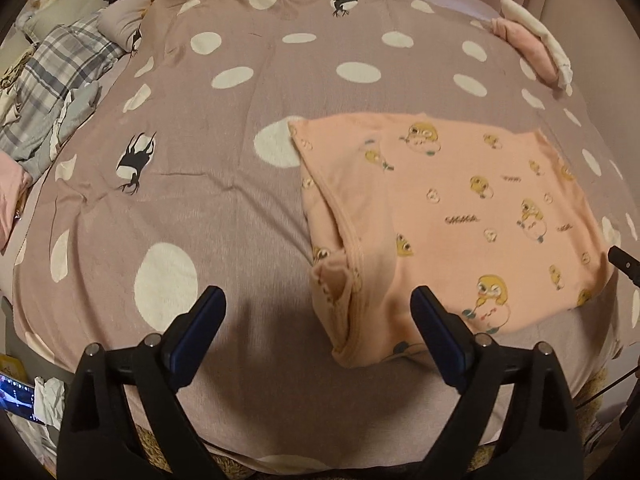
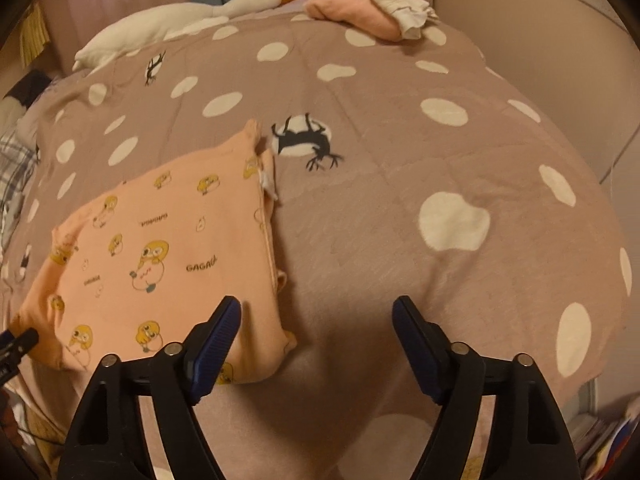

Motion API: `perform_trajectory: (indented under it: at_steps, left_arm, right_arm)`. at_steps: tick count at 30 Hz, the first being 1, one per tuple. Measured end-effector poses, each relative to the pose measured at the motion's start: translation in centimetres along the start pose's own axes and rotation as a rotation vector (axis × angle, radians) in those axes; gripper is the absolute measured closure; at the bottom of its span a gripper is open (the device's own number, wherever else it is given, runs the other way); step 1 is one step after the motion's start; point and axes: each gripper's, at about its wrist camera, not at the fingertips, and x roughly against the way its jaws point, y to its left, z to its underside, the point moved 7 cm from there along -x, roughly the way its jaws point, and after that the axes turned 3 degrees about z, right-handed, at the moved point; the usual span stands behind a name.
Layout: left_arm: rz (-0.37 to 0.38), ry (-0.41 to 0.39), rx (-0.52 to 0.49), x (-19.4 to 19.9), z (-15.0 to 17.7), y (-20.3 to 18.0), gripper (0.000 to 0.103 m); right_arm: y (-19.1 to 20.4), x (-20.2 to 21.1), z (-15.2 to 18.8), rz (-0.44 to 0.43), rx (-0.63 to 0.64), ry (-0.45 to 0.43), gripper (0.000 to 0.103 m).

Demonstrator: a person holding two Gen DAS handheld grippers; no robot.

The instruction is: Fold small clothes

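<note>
A small peach garment [image 1: 452,216] printed with yellow ducks lies folded flat on the mauve polka-dot bedspread [image 1: 208,208]. In the left wrist view it is at centre right; its neck edge faces left. My left gripper [image 1: 318,300] is open and empty, hovering just above the garment's near left corner. In the right wrist view the garment [image 2: 160,256] lies at the left. My right gripper [image 2: 316,308] is open and empty, above the bedspread [image 2: 400,184] beside the garment's near right corner. The right gripper's tip shows at the left view's right edge [image 1: 624,266].
A folded pink and white clothes stack [image 2: 368,8] sits at the bed's far right. A white goose plush [image 2: 180,20] lies along the far edge. A heap of unfolded clothes, including plaid fabric [image 1: 56,80], lies at the bed's left side.
</note>
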Motion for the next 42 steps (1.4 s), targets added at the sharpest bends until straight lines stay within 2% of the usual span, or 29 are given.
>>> perform_trajectory:
  at_steps: [3, 6, 8, 12, 16, 18, 22, 25, 27, 29, 33, 39, 42]
  left_arm:
    - [0.022, -0.021, 0.003, 1.0, -1.1, 0.1, 0.009]
    - [0.040, -0.096, 0.016, 3.4, -3.4, 1.1, 0.009]
    - [0.047, -0.137, 0.033, 4.8, -4.7, 1.9, 0.009]
    - [-0.032, -0.226, 0.068, 8.2, -7.8, 4.4, 0.009]
    - [-0.042, -0.324, 0.092, 12.0, -10.1, 5.8, 0.009]
    - [-0.032, -0.347, 0.115, 14.2, -10.8, 6.3, 0.009]
    - [0.050, -0.363, 0.145, 18.0, -11.0, 6.8, 0.009]
    - [0.041, -0.411, 0.139, 20.8, -11.0, 7.0, 0.009]
    - [0.008, -0.463, 0.124, 23.4, -10.8, 7.2, 0.007]
    - [-0.002, -0.488, 0.127, 24.8, -10.5, 7.4, 0.000]
    - [0.039, -0.471, 0.121, 25.4, -9.4, 6.8, 0.000]
    - [0.021, -0.429, 0.098, 22.8, -7.5, 4.8, 0.000]
    - [0.028, -0.400, 0.094, 21.4, -6.4, 3.7, 0.000]
  right_arm:
    - [-0.5, 2.2, -1.4, -0.024, -0.018, -0.056, 0.025]
    - [-1.8, 5.2, -4.0, -0.076, -0.065, -0.132, 0.025]
    - [-3.1, 7.8, -6.1, -0.079, -0.095, -0.197, 0.025]
    - [-5.6, 13.0, -10.1, -0.059, -0.133, -0.298, 0.024]
    - [-6.8, 18.4, -12.8, -0.063, -0.130, -0.421, 0.023]
    - [-7.3, 20.5, -13.4, -0.056, -0.142, -0.466, 0.023]
    - [-6.6, 24.8, -14.3, -0.119, -0.131, -0.524, 0.022]
    - [-5.6, 27.7, -14.4, -0.111, -0.111, -0.564, 0.016]
    - [-4.5, 29.7, -14.7, -0.110, -0.072, -0.601, 0.015]
    - [-3.5, 30.7, -14.8, -0.119, -0.048, -0.602, 0.015]
    - [-1.2, 30.8, -14.9, -0.173, 0.010, -0.582, 0.014]
    - [2.3, 27.3, -13.2, -0.236, 0.060, -0.498, 0.013]
    - [3.3, 25.4, -11.7, -0.223, 0.066, -0.463, 0.013]
